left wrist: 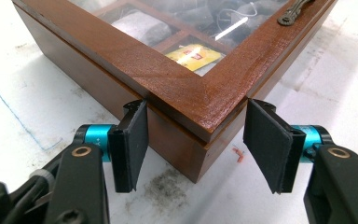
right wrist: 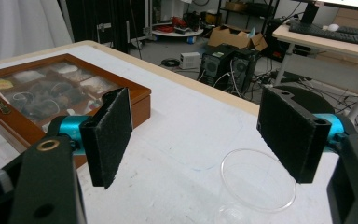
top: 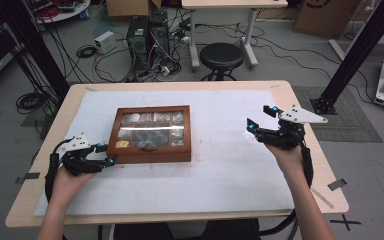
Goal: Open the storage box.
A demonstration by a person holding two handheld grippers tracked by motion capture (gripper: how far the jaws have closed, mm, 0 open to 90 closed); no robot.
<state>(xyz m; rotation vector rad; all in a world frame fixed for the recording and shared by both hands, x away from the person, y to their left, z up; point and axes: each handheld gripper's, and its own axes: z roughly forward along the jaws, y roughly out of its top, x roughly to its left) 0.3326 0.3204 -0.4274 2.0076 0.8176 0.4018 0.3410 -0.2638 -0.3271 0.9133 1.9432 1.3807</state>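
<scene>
A brown wooden box [top: 150,151] with a glass lid and several compartments lies left of centre on the white mat [top: 220,165]. My left gripper [top: 108,154] is at its near left corner. In the left gripper view the box corner [left wrist: 168,74] sits between the pads of the left gripper [left wrist: 198,140]; they stand close beside the lid's edges, with a gap at the right pad [left wrist: 265,144]. A yellow packet [left wrist: 193,55] shows under the glass. My right gripper [top: 258,117] hovers open over the mat's right side, and the right gripper [right wrist: 196,130] has a clear cup [right wrist: 256,179] just below its jaws.
The box [right wrist: 137,100] has a metal latch [left wrist: 293,11] on its front. The mat covers most of a light wooden table [top: 305,115]. Beyond the far edge are a black stool [top: 221,56], computer towers [top: 147,32] and cables on the floor.
</scene>
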